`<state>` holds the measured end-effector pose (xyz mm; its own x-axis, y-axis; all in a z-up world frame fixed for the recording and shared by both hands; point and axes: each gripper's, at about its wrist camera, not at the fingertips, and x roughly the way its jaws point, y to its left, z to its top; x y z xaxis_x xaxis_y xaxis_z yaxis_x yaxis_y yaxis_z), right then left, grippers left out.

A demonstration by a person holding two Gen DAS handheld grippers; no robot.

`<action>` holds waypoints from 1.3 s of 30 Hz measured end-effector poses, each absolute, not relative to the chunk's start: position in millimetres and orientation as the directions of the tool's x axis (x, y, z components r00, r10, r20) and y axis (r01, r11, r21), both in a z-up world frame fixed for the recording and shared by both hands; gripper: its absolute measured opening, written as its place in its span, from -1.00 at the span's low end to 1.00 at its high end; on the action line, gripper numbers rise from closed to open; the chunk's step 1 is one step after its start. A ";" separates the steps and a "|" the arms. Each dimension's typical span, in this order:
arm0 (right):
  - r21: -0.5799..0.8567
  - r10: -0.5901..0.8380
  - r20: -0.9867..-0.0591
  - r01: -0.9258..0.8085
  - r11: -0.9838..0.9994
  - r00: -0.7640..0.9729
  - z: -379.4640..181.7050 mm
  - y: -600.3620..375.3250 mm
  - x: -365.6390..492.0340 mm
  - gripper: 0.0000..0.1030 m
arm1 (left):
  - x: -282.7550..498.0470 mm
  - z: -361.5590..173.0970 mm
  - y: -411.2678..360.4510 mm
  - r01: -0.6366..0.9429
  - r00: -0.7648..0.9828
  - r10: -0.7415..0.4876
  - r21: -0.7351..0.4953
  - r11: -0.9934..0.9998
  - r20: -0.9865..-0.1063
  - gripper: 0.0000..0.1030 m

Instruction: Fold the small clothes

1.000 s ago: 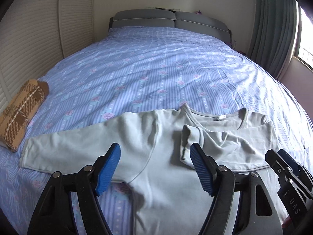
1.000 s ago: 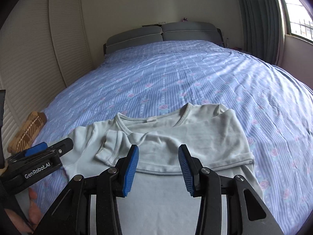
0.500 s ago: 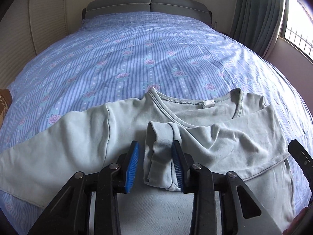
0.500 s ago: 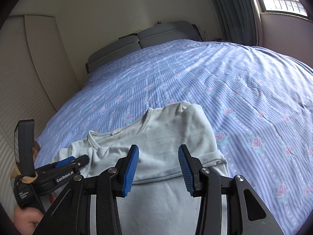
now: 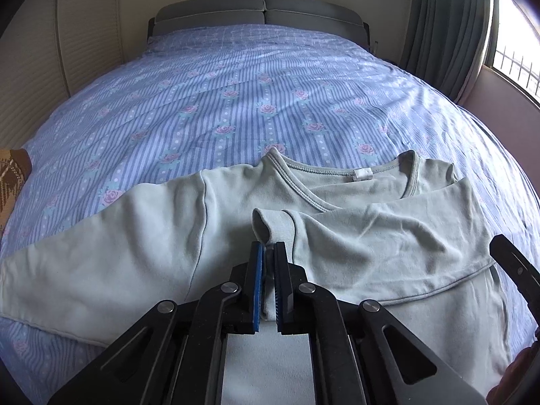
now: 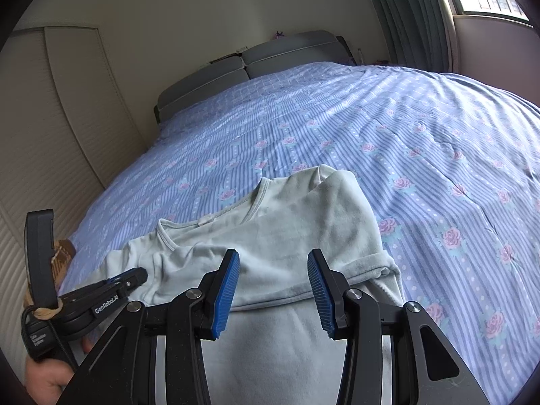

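On the bed (image 5: 236, 94), a pale shirt (image 5: 152, 256) lies spread under both tools, the left gripper (image 5: 266, 283) pinched shut on its folded-over sleeve cuff (image 5: 275, 227), the right gripper (image 6: 273, 290) half-open and empty above the body, so next seems resetting that sleeve.

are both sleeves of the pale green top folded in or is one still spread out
One of each. One sleeve lies folded across the chest, its cuff in the shut left gripper; the other sleeve lies spread flat on the bedspread.
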<state>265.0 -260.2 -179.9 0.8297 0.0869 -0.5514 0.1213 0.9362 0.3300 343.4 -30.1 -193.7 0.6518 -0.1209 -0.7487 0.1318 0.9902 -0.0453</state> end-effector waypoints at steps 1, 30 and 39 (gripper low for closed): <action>0.333 0.089 -0.551 0.121 0.935 0.830 -180.1 -260.6 265.2 -0.16 | 341.0 -193.8 -26.1 0.120 0.651 -0.115 -0.048 0.992 -0.750 -0.84; 0.330 0.033 -0.613 0.217 0.919 0.789 -195.2 -290.3 275.1 -0.16 | 337.8 -209.6 -42.2 0.156 0.650 -0.154 -0.068 0.985 -0.744 -0.50; 0.197 -0.086 -0.665 0.285 0.938 0.742 -200.1 -290.8 280.2 -0.16 | 331.9 -209.6 -39.0 0.074 0.663 -0.080 -0.041 0.996 -0.744 0.16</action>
